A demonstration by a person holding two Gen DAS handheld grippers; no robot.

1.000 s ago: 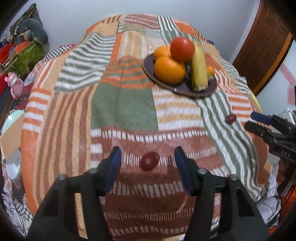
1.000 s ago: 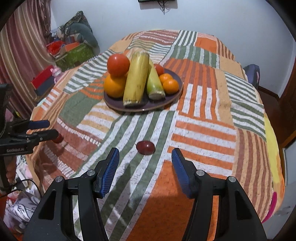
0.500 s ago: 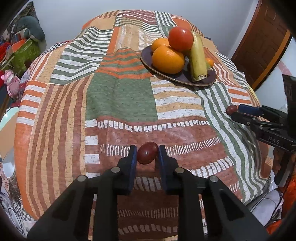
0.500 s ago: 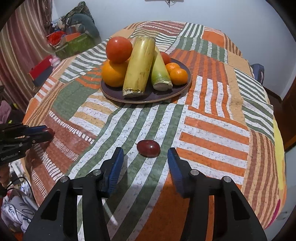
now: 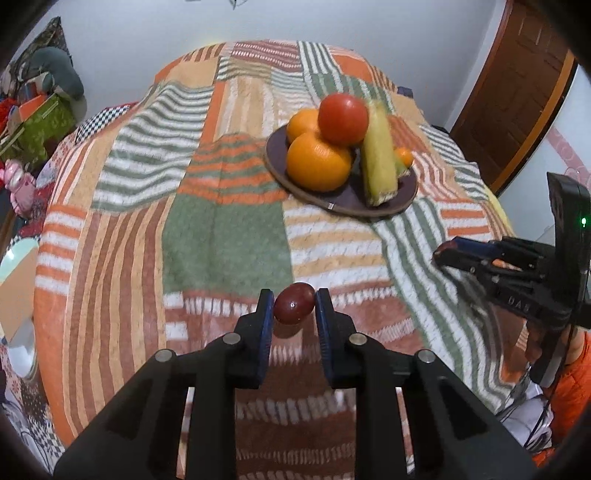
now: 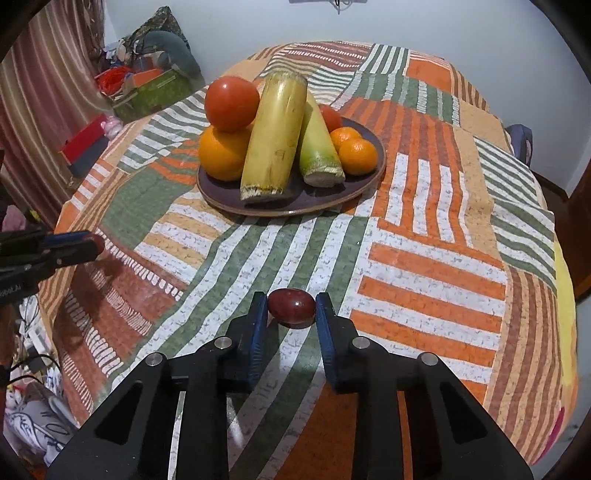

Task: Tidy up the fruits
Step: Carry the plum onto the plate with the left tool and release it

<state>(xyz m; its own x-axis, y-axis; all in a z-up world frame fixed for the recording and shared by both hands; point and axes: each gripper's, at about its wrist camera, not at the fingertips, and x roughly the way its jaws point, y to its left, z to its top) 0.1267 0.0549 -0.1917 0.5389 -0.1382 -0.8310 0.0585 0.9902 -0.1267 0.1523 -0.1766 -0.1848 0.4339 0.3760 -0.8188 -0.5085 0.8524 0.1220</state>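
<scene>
We look from two fisheye cameras, one behind each gripper, both angled steeply down along the black fingers at close range. The left wrist view faces across the patchwork striped tablecloth (image 5: 221,236) toward the dark round plate of fruit (image 5: 347,206), with a brown wooden door (image 5: 517,96) at far right. The right wrist view faces the same plate (image 6: 295,206) from the opposite side, nearer. Both share the cloth, the plate and a white wall (image 6: 443,26); each catches the other gripper at its edge.
</scene>
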